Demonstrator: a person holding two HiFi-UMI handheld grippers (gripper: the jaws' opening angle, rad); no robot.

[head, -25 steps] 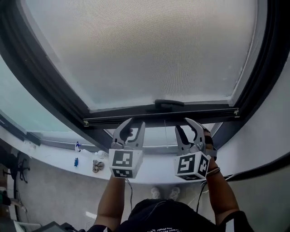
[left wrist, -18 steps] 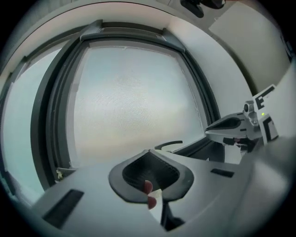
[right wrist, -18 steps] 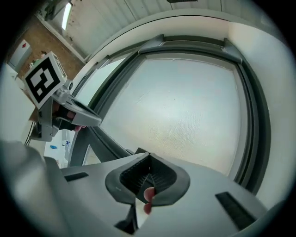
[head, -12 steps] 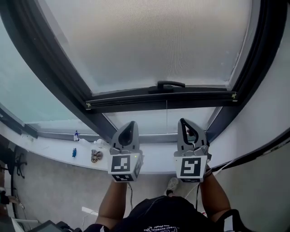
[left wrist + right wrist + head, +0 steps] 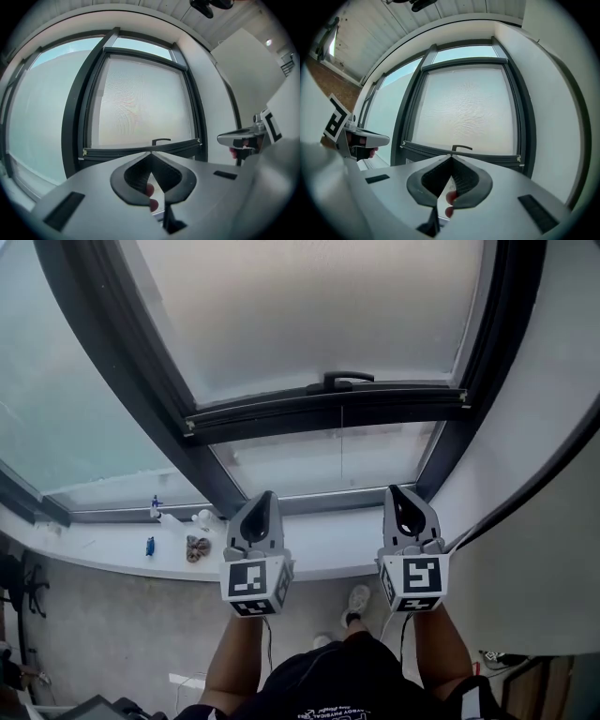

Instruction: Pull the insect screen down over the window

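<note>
The left gripper [image 5: 266,495] is clenched, its jaws tip to tip with nothing between them, and the right gripper [image 5: 397,489] beside it is clamped together the same way, also empty. Both point level at the window, side by side and well apart from it, each held out on a bare forearm [image 5: 236,652]. In the head view they lie over the white sill [image 5: 112,557], where a small blue item [image 5: 150,547] and a brownish lump [image 5: 198,548] rest near the left end. Beyond them the insect screen [image 5: 309,315] fills most of the dark window frame [image 5: 122,362]. Its bottom bar [image 5: 281,415], with a black handle [image 5: 342,381] on its middle, sits short of the frame's lower edge, which leaves a strip of bare glass [image 5: 281,465] uncovered below. A thin cord [image 5: 341,446] hangs from the bar across that strip. Neither gripper touches the bar, handle or cord.
</note>
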